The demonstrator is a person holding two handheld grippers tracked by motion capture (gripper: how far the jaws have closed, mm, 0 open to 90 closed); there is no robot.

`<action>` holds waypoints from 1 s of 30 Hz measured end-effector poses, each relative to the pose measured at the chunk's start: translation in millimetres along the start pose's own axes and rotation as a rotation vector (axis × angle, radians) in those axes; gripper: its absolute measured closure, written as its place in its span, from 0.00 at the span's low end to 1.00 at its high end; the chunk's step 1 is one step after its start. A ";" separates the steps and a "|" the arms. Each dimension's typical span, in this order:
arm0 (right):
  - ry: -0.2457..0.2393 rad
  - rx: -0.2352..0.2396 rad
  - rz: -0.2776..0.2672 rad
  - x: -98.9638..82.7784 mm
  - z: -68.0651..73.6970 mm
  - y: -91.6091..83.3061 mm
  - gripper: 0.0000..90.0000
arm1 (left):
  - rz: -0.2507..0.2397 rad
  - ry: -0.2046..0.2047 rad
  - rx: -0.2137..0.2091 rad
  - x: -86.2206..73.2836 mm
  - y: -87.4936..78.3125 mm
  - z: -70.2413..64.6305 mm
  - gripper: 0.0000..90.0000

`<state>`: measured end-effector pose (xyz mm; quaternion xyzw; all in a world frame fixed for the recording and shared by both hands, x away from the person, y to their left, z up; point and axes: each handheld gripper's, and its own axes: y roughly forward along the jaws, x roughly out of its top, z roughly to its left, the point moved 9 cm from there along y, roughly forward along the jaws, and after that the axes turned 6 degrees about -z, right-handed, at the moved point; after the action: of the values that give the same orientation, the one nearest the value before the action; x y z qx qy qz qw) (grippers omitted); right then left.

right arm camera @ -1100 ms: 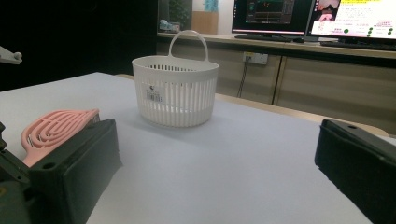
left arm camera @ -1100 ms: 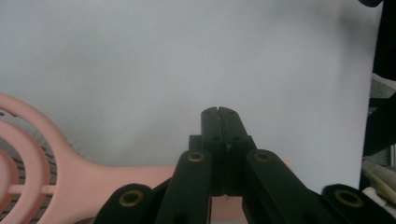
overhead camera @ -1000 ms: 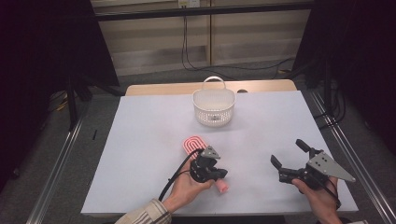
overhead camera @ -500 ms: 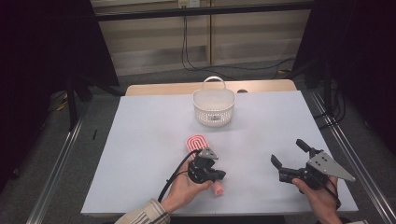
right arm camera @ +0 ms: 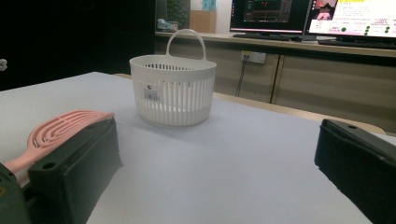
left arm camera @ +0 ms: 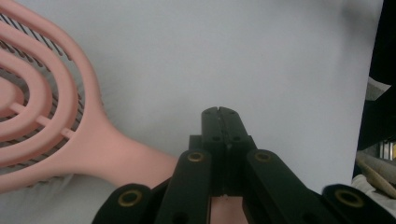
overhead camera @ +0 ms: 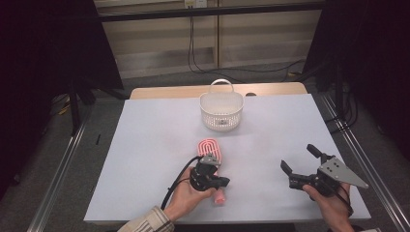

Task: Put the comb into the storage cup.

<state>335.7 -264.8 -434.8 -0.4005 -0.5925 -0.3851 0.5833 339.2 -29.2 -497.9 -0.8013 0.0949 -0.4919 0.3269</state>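
We see our left tongs [overhead camera: 211, 178] closed, tip against tip. In the left gripper view the tips [left arm camera: 219, 122] meet over bare tabletop with nothing visible between them, while the pink plastic hairbrush with its looped open-work head [left arm camera: 44, 126] lies just beside them, its handle running under the tongs' body. Whether the handle is pinched lower down we cannot tell. From above, the brush [overhead camera: 210, 150] lies flat on the pale lilac tabletop [overhead camera: 145, 145], head pointing toward the far edge and handle end poking out near our left hand [overhead camera: 186, 200]. We judge that the tongs sit over the handle because that slim part is the easiest place to take hold.

Our right tongs [overhead camera: 300, 164] stand wide open, holding nothing, parked well apart from the brush, probably waiting.

The white slotted plastic basket with an arched handle [overhead camera: 221, 110] stands upright near the far edge, its mouth open upward, a likely place for the brush. It carries a small white sticker [right arm camera: 150, 91] whose print is too small to read. Screens behind show text that we cannot read.
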 end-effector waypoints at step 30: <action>0.003 -0.001 -0.002 0.4 -0.1 -0.5 0.00 | 0.016 -0.017 -0.005 -7.9 -8.1 -1.5 1.00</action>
<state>335.3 -265.0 -434.5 -0.3996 -0.5918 -0.3864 0.5837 332.6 -19.9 -498.2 -0.8054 0.0998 -0.4821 0.3299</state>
